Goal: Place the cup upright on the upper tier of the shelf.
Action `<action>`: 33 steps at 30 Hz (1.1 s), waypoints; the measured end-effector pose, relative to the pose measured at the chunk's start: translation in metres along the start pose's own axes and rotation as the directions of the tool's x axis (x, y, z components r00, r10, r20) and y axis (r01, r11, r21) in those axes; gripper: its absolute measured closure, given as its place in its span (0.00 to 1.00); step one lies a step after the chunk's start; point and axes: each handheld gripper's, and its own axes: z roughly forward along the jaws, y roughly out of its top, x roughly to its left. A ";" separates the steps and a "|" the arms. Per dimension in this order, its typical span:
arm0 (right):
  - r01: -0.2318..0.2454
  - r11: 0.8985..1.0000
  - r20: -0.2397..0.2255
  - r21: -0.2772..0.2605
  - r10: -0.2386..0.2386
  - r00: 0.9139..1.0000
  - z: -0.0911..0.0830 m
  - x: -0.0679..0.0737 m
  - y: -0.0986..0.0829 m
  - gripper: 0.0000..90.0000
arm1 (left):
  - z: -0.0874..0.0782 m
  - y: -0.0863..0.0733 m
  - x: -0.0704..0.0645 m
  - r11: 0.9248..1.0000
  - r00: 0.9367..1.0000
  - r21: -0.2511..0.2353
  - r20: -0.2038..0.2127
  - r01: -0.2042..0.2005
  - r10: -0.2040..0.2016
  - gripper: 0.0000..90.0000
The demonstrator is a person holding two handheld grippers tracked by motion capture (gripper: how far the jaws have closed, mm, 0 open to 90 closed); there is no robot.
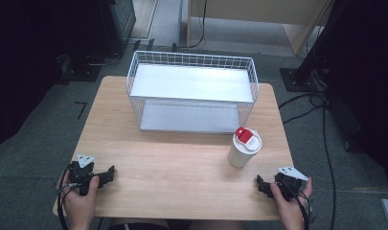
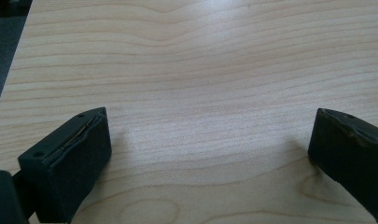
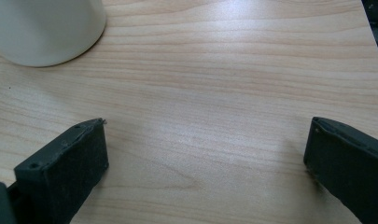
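A white cup (image 1: 243, 148) with a red and white lid stands upright on the right half of the wooden table (image 1: 182, 163). Its lower wall appears at the top left of the right gripper view as the cup (image 3: 46, 28). My right gripper (image 1: 262, 185) rests at the table's front right corner, below and to the right of the cup, apart from it. Its jaws stand wide open over bare wood, as the right gripper (image 3: 205, 154) shows. My left gripper (image 1: 108, 174) lies at the front left corner, open too, with nothing between the jaws in the left gripper (image 2: 210, 144).
A white wire basket (image 1: 191, 91) with two shelves stands at the back middle of the table. Cables (image 1: 321, 115) trail on the grey floor to the right. Dark equipment (image 1: 115, 24) stands behind the table at the left.
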 end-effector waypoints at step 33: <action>-0.025 0.995 -0.133 -0.099 0.012 0.991 -0.023 0.041 0.040 0.00 | 0.000 0.000 0.000 1.000 1.000 0.001 0.000 -0.001 0.001 0.00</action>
